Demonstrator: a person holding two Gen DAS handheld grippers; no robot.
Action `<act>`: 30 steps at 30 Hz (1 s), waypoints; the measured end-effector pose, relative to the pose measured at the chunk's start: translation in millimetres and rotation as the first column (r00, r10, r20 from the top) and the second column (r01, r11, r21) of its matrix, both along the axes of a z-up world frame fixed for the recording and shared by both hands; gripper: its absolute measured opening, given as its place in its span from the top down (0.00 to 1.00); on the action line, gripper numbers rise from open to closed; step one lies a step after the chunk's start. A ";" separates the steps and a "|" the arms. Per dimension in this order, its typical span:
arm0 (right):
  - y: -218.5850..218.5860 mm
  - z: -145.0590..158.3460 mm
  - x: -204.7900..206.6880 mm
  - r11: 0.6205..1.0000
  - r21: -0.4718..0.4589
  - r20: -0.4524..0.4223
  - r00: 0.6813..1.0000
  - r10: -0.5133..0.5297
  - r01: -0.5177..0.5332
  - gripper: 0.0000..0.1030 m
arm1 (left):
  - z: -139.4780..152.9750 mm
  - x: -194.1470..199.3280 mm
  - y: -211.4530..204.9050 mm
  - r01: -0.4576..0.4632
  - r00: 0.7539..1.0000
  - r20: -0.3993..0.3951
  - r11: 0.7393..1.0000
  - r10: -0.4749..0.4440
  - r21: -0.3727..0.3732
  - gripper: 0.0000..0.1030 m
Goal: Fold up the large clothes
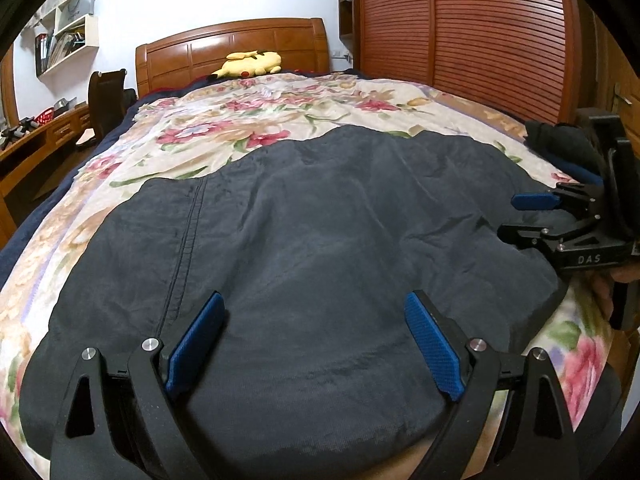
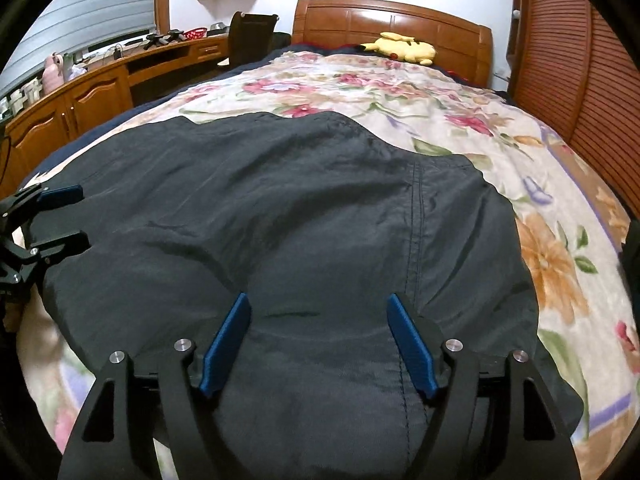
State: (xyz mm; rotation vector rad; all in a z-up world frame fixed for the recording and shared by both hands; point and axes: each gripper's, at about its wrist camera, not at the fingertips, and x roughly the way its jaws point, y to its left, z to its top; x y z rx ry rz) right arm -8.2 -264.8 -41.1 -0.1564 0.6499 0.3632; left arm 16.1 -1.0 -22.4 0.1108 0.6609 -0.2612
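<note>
A large dark navy garment [image 1: 320, 208] [image 2: 280, 200] lies spread flat on the floral bedspread [image 1: 224, 128] [image 2: 420, 92], with a stitched seam running along it. In the left wrist view my left gripper [image 1: 315, 298] hovers open over the garment's near part, its blue pads wide apart with only cloth below them. My right gripper [image 1: 508, 216] comes in from the right over the garment's edge. The right wrist view shows my right gripper [image 2: 318, 300] open above the cloth, gripping nothing. My left gripper [image 2: 82, 216] stands open at the garment's left edge.
A wooden headboard [image 1: 240, 48] and a yellow plush toy [image 1: 250, 64] are at the far end of the bed. A slatted wooden wardrobe [image 1: 480, 32] stands on the right. A desk [image 2: 100, 84] and chair [image 2: 250, 36] stand on the left. Other dark cloth [image 1: 560, 140] lies at the bed's right edge.
</note>
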 end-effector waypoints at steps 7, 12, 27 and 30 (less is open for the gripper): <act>12.0 0.4 -14.1 1.000 -0.017 0.007 1.000 -0.025 0.025 0.28 | -1.3 -1.7 1.5 0.000 1.000 0.007 1.000 0.000 -0.004 0.10; 7.5 10.8 -26.0 0.998 -0.028 0.003 0.998 -0.062 0.062 0.28 | -0.6 -0.8 1.0 -0.005 1.000 0.008 1.000 0.005 0.001 0.10; -56.8 21.5 -78.2 0.980 0.001 0.038 0.979 -0.200 0.200 0.28 | -1.3 -2.0 1.4 -0.009 1.000 0.013 1.000 0.008 0.005 0.10; -61.9 17.5 -76.8 0.978 0.026 0.011 0.979 -0.206 0.205 0.28 | -0.8 -2.1 2.4 -0.012 1.000 0.016 1.000 0.012 0.006 0.10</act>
